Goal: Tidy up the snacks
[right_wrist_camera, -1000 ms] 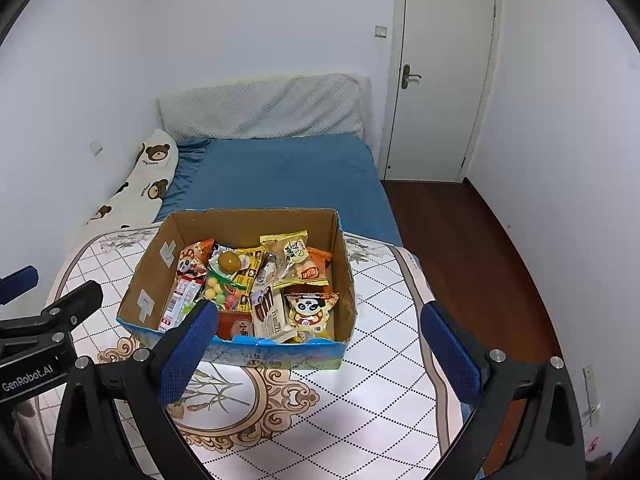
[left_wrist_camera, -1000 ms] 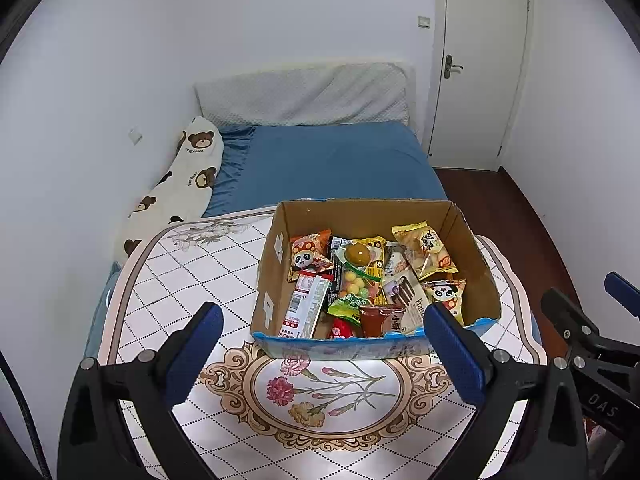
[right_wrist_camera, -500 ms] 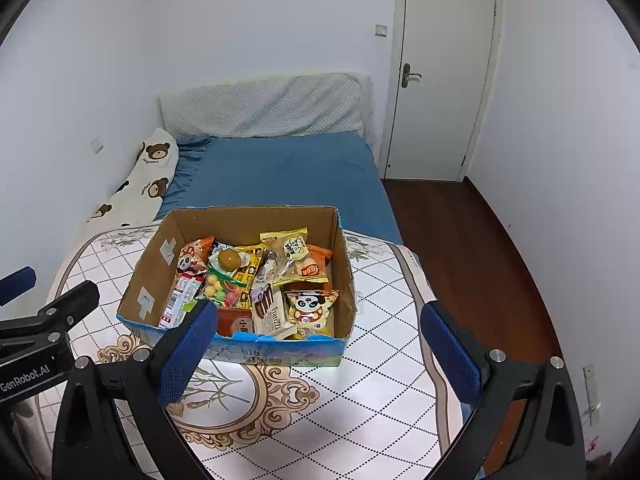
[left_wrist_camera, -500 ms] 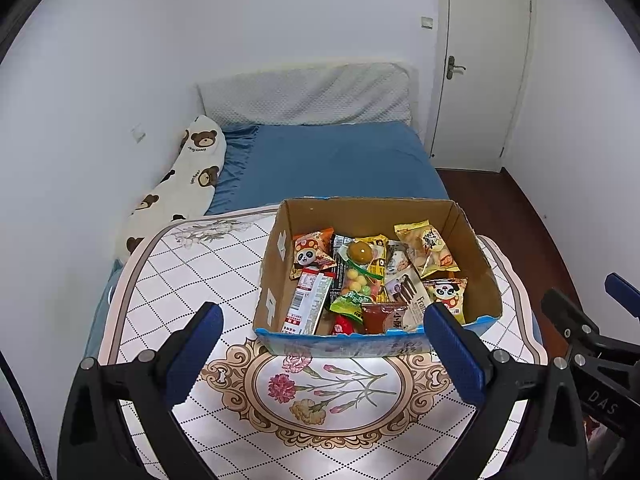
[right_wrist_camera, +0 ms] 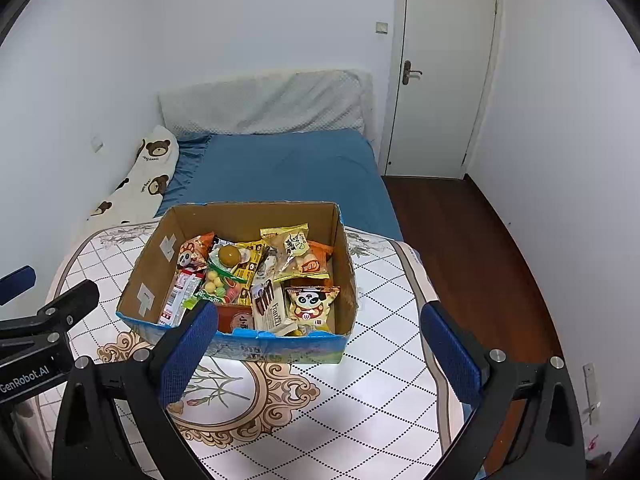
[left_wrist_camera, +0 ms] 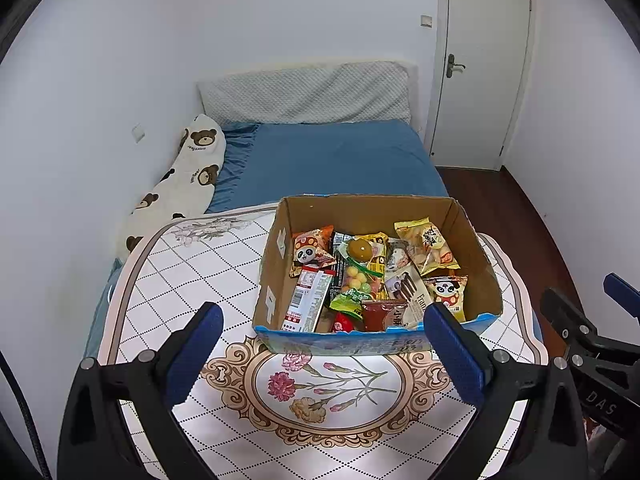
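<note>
Both the left gripper (left_wrist_camera: 322,344) and the right gripper (right_wrist_camera: 320,344) hang released and empty above the table (left_wrist_camera: 192,280). Just beyond them, the cardboard box (left_wrist_camera: 272,280) holds the snacks (left_wrist_camera: 372,276), with a bed (left_wrist_camera: 336,160) behind.

The brown corrugated cardboard box (left_wrist_camera: 472,240) looks matt; the colourful plastic snack packets (left_wrist_camera: 360,276) inside are glossy. The white patterned tablecloth (left_wrist_camera: 192,264) seems smooth, the dark wooden floor (right_wrist_camera: 460,232) slightly shiny.

bed (left_wrist_camera: 332,160): blue sheet | bear-print pillow (left_wrist_camera: 188,172): beside wall | door (right_wrist_camera: 444,76): white, closed | floor (right_wrist_camera: 460,232): dark wood
</note>
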